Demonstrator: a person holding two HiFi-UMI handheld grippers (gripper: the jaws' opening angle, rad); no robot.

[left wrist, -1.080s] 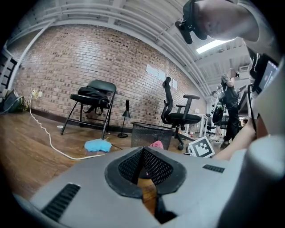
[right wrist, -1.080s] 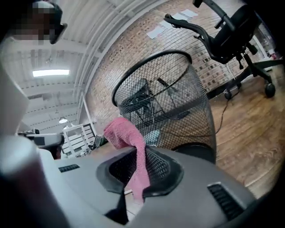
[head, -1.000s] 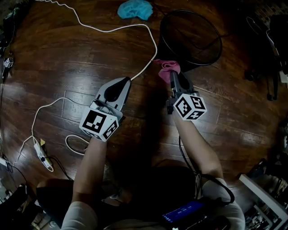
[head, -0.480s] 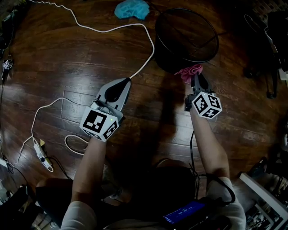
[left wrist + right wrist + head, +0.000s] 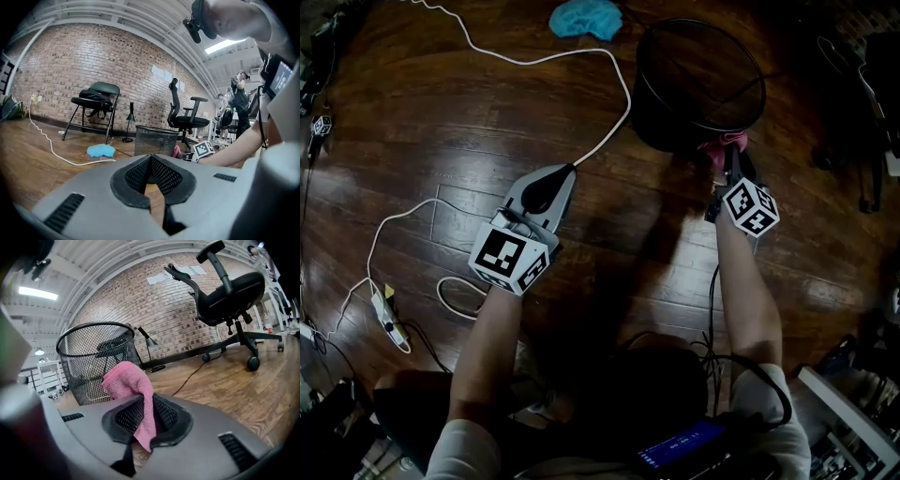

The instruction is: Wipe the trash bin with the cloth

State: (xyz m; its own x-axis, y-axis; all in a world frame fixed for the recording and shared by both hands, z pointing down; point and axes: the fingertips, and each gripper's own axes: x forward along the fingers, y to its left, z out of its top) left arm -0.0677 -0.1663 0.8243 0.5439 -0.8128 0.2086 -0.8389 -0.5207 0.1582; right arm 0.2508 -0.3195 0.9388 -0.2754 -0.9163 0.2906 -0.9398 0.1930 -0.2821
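Observation:
A black wire-mesh trash bin (image 5: 694,80) stands upright on the wood floor; it also shows in the right gripper view (image 5: 96,359) and, farther off, in the left gripper view (image 5: 154,139). My right gripper (image 5: 729,157) is shut on a pink cloth (image 5: 720,143), which hangs from the jaws (image 5: 133,390) close against the bin's near right side. My left gripper (image 5: 546,183) hovers over the floor to the bin's left, jaws together with nothing between them (image 5: 152,180).
A blue cloth (image 5: 586,17) lies on the floor behind the bin. A white cable (image 5: 525,64) snakes across the floor to a power strip (image 5: 386,319). A folding chair (image 5: 93,105) and an office chair (image 5: 229,291) stand near the brick wall. People stand at the far right (image 5: 239,98).
My right gripper has carried the pink cloth from the bin's near left side round to its near right side. The left gripper has stayed put.

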